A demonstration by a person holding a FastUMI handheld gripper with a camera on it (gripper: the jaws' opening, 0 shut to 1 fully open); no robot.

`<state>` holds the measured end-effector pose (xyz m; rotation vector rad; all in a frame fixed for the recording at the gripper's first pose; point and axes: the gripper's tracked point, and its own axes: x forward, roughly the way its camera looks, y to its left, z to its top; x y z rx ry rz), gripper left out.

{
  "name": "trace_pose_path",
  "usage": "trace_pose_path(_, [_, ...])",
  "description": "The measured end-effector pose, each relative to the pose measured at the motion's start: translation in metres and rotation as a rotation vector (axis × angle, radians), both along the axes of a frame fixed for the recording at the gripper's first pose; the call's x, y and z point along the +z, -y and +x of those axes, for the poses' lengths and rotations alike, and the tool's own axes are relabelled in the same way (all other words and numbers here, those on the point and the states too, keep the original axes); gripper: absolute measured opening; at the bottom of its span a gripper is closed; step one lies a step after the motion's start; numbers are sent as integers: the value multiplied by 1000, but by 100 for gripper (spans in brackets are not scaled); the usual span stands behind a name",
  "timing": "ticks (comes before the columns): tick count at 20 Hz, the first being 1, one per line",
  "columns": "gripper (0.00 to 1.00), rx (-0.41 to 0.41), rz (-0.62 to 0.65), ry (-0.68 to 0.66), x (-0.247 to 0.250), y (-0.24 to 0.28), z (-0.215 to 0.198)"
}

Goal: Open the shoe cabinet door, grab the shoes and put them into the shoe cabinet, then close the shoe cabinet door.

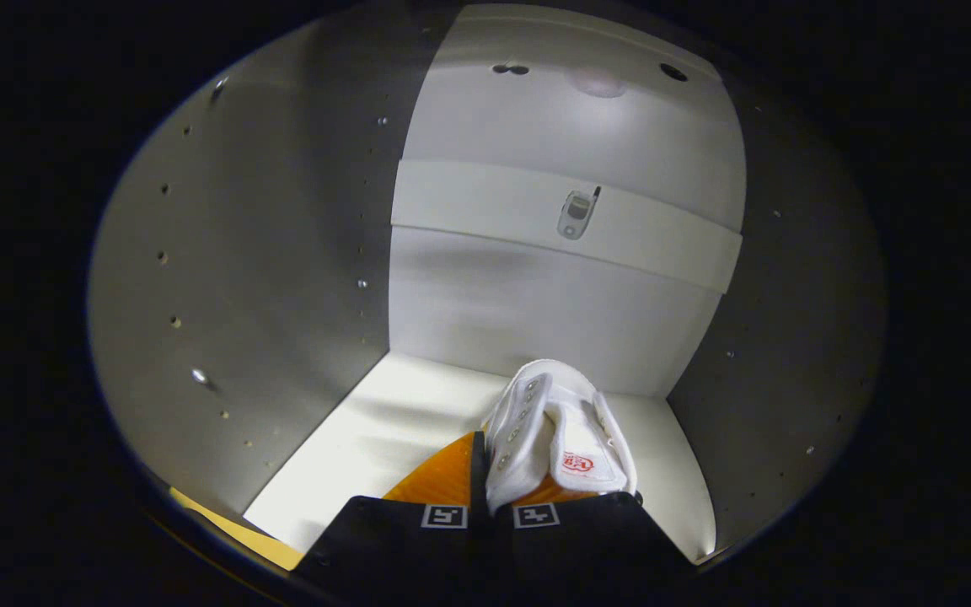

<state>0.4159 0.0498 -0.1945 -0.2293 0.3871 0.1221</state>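
Reaching into the cabinet: left wall [266, 253] close by, floor [401, 421] under the load. Gripper [490, 514] clenched on the shoe [553, 430], which hangs just ahead of the fingers above the floor, short of the back panel [536, 312]. Risks: grip on thin fabric could slip; the shoe may tip on release; right wall [789, 295] near enough to snag.
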Motion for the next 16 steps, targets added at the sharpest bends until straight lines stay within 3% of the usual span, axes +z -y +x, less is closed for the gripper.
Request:
trace_pose_path(6, [6,-68,-6,-64,-22,2,7])
trace_pose_path(8, [11,-86,0,-63,-19,3,4])
trace_pose_path(10, [21,-81,53,-80,-18,-3,-3])
trace_pose_path(11, [35,-88,81,-83,-15,-4,-5])
trace_pose_path(16, [75,-96,165,-105,-4,-10,-32])
